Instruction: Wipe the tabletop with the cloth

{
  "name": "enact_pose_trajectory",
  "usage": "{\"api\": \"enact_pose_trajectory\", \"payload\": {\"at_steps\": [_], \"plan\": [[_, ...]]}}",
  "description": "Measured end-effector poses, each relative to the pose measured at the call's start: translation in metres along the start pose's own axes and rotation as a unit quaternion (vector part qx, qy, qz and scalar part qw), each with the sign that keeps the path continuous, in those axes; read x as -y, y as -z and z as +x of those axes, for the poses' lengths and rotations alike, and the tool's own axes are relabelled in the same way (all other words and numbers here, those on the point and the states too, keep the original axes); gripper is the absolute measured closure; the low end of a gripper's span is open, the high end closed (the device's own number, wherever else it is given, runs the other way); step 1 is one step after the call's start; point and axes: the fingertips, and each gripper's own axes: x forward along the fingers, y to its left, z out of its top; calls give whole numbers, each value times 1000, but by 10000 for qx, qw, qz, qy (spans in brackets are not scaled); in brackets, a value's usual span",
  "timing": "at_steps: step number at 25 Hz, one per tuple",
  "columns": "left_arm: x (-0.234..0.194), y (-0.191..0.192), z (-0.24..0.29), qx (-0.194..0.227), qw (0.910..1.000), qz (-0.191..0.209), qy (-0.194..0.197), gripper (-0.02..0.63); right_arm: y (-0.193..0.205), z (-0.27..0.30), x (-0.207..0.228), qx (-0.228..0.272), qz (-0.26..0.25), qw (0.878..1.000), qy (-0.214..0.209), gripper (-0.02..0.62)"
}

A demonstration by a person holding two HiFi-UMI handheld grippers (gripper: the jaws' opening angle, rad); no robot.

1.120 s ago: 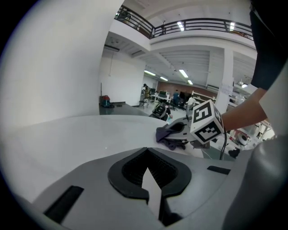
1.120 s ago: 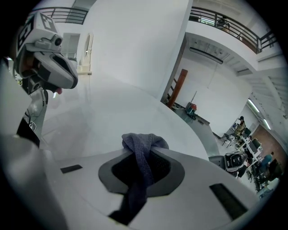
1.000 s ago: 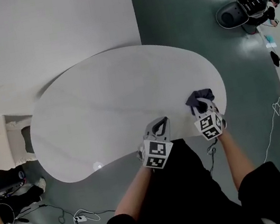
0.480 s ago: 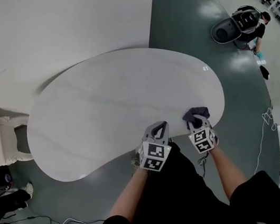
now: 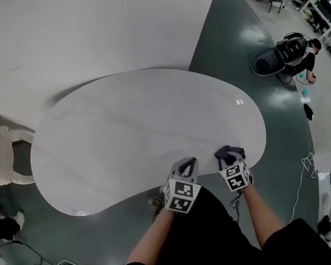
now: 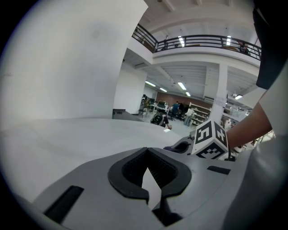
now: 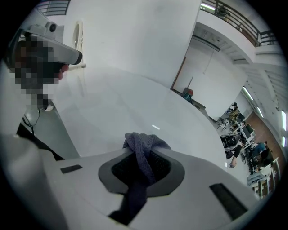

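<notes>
1. In the right gripper (image 5: 228,158): a dark grey knit cloth (image 7: 143,152), clamped between the two jaws.
2. Bunched into a knot-like wad at the jaw tips and poking out just past them, with a narrower tail running back down between the pads toward the gripper's body.
3. Positioned over the near edge of the white, kidney-shaped tabletop (image 5: 127,129), toward its right end and directly ahead of the right gripper's marker cube (image 5: 237,177). Cannot tell whether pressed onto the surface or held just above it.
4. Just beside it, to the left: the left gripper (image 5: 187,163), jaws fully together with nothing between them. Only pale tabletop visible through the gap behind the tips.
5. Apart from the cloth on that side, with fabric in the right-hand jaws alone.
6. Both grippers tilted downward at the table's near rim, side by side.
7. Around the table, dark green floor (image 5: 270,116).
</notes>
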Motion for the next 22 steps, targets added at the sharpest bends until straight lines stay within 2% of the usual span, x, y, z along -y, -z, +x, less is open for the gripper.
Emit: {"api": "enact_pose_trajectory", "payload": {"at_steps": [4, 12, 22], "plan": [[-18, 1, 13, -242, 9997, 94, -43, 598, -21, 14, 9, -47, -20, 10000, -81, 569], [-59, -16, 59, -605, 9980, 158, -129, 598, -65, 57, 60, 84, 45, 9999, -72, 569], [-66, -38, 114, -963, 9949, 290, -46, 598, -116, 111, 145, 378, -82, 9992, 82, 569]]}}
